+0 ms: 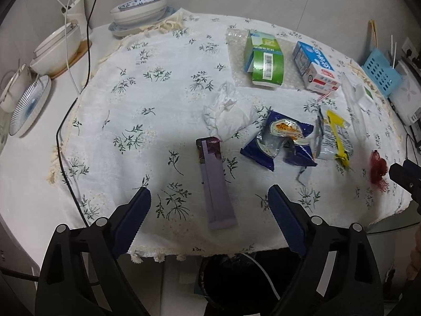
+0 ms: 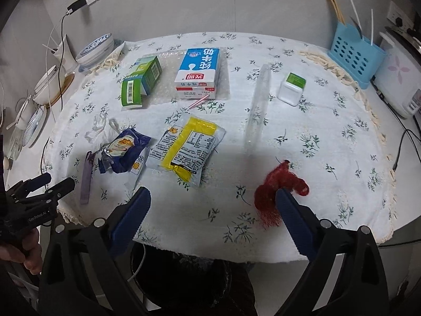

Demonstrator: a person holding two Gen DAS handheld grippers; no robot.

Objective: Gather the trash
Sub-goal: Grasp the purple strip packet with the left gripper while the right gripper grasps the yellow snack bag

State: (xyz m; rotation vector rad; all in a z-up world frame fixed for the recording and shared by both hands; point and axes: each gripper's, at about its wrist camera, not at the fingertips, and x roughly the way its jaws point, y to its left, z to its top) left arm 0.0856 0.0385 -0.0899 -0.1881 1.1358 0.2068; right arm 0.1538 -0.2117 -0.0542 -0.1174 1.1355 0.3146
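A round table under a floral tablecloth [image 2: 302,121] carries the scattered trash; a dark bin [image 1: 231,281] stands below its near edge. On a bubble-wrap sheet at the far side lie a green carton [image 2: 140,84] and a blue-and-white milk carton [image 2: 198,71], side by side. Nearer lie a yellow-and-white packet [image 2: 188,147], a dark blue wrapper [image 2: 126,150], a crumpled tissue [image 1: 229,113], a purple sachet [image 1: 217,184], a red mesh net [image 2: 273,192], a clear plastic sleeve [image 2: 257,108] and a small white cup [image 2: 290,88]. The left gripper [image 1: 209,197] hangs above the purple sachet, jaws spread wide on either side of it, not touching it. The right gripper [image 2: 213,197] is likewise released, its right finger [image 2: 292,216] just in front of the red net.
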